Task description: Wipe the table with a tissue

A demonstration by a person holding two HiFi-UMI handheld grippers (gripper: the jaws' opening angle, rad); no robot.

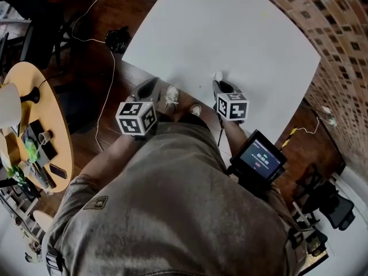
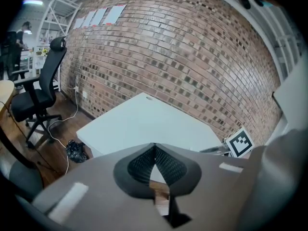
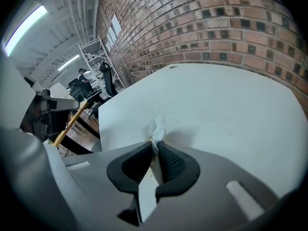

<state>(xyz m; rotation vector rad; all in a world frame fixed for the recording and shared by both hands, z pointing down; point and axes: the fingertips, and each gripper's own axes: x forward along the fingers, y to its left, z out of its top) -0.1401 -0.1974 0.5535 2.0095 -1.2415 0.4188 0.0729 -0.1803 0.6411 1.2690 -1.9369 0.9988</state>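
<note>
The white table (image 1: 230,33) lies ahead of me, and I stand at its near edge. My right gripper (image 1: 219,80) hovers over that edge, shut on a small crumpled white tissue (image 1: 218,75). In the right gripper view the tissue (image 3: 157,128) sticks out beyond the closed jaws of the right gripper (image 3: 155,142), just above the table top (image 3: 221,109). My left gripper (image 1: 148,88) hangs just off the table's near left edge. Seen in the left gripper view, the left gripper (image 2: 154,147) has its jaws shut with nothing between them, facing the table (image 2: 144,124).
A round wooden table (image 1: 54,96) with small items stands at the left. Cables and a black object (image 1: 118,39) lie on the floor. A brick wall (image 1: 322,22) runs behind the table. An office chair (image 2: 41,95) stands left. A screen device (image 1: 261,160) sits by my right arm.
</note>
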